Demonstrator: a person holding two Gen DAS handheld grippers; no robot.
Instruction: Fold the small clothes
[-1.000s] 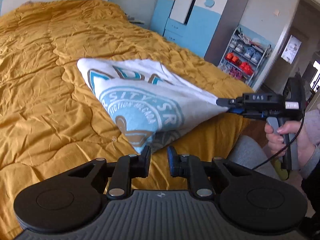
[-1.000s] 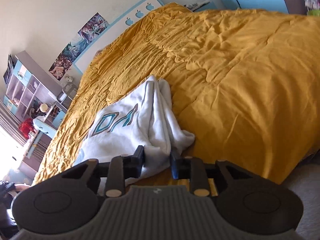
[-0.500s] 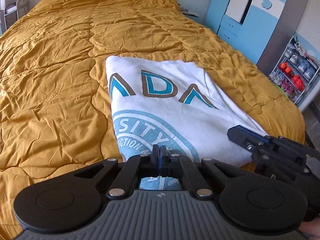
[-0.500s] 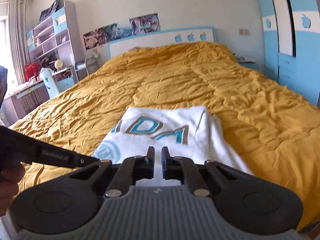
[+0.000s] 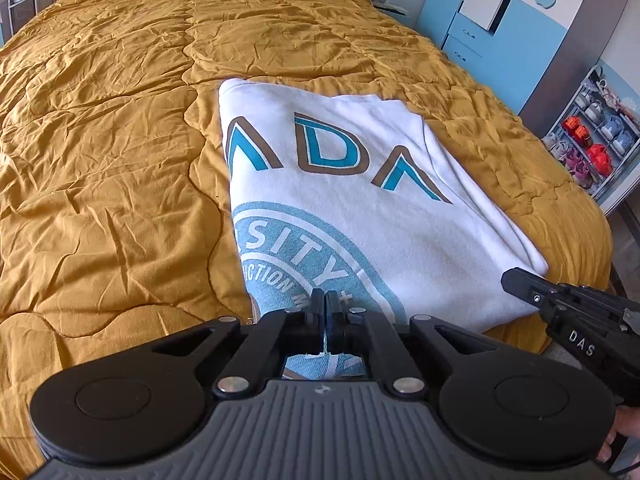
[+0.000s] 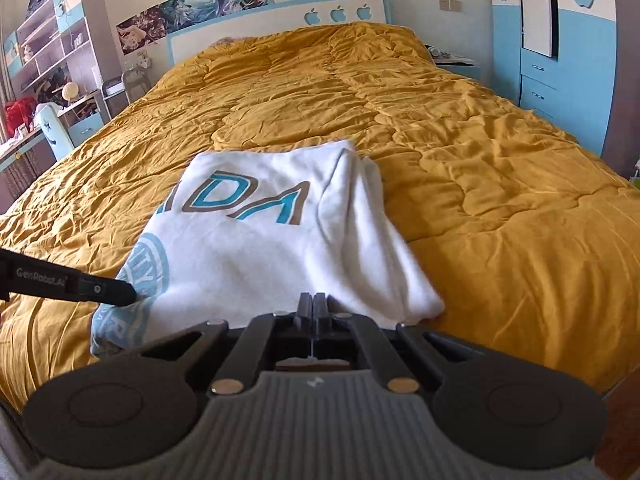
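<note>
A white shirt [image 5: 360, 208] with teal and brown lettering and a round teal print lies folded flat on the mustard quilt [image 5: 120, 160]. My left gripper [image 5: 325, 304] pinches its near edge over the round print. Its jaws are opening by a sliver, with the cloth still between the pads. The right wrist view shows that gripper's tip [image 6: 128, 296] on the shirt's [image 6: 260, 248] near left corner. My right gripper [image 6: 314, 306] is shut on the near hem towards the right. In the left wrist view its tip [image 5: 508, 278] meets the near right corner.
The quilt [image 6: 480, 200] covers the whole bed up to a white headboard [image 6: 280, 20]. A blue and white wardrobe [image 6: 560, 60] stands at the right, with a shoe rack [image 5: 588, 136] beyond the bed's corner. Desk and shelves [image 6: 48, 60] line the left wall.
Both grippers closed on the shirt's near edge. The shirt, first pulled taut by its right corner, now lies flat. Both hands swung round to face up the bed.
</note>
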